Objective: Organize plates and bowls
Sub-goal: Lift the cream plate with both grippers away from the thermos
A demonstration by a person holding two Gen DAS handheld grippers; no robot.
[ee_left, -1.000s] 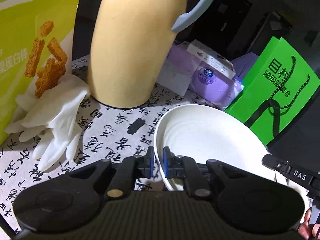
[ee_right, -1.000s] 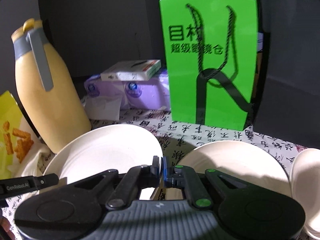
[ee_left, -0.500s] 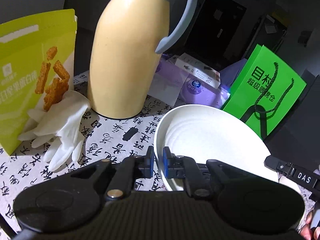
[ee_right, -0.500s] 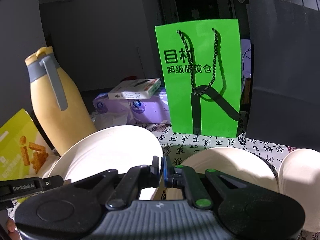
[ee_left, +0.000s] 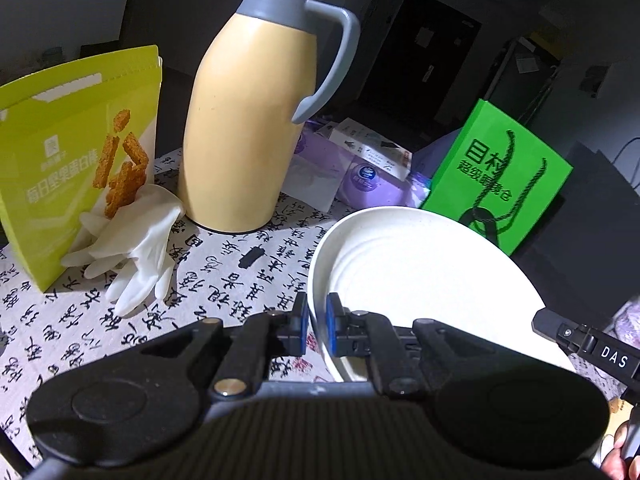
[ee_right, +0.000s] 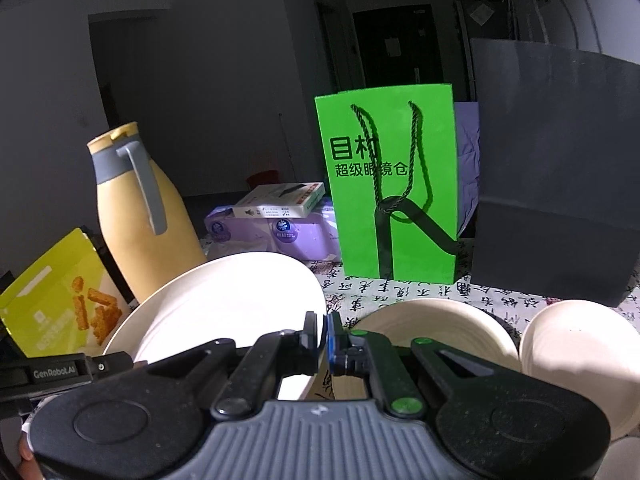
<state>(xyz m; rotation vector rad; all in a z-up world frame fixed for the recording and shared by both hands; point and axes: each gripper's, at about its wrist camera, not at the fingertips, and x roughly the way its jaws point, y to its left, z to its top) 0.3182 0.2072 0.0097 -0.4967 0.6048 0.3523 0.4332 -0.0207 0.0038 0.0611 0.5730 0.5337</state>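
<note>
Dim room, dark doorway behind; the counter (ee_left: 224,276) wears a cloth printed with black calligraphy. At 12 o'clock in my left view stands a yellow jug (ee_left: 248,120); at 9 a lime snack pouch (ee_left: 72,152) with a white glove (ee_left: 136,248) at its foot; at 2 a green paper bag (ee_left: 500,184).

Both hands are on one white plate (ee_left: 420,280). My left fingers (ee_left: 317,322) are nearly closed and pinch its rim at the plate's 7 o'clock edge — one pad on each face. My right fingers (ee_right: 323,332) are fully closed on the same plate (ee_right: 224,304) at its opposite edge. The plate looks lifted and tilted, its far rim higher than the near one.

Ahead of the right hand, at 2 o'clock, a second plate (ee_right: 432,328) rests on the cloth, with a bowl (ee_right: 580,344) just beside it at 3.

Handling, my judgement:
- stiff, thin-walled, matte; probably light — whether ceramic or plastic I cannot tell, so treat it as breakable.
- smooth rim with a shallow lip; a pinch here could slip if the plate tips further.
- two opposed rim grips are the sound choice; keep both level.
- likely destination: onto the second plate, lowered flat to avoid a knock.
</note>
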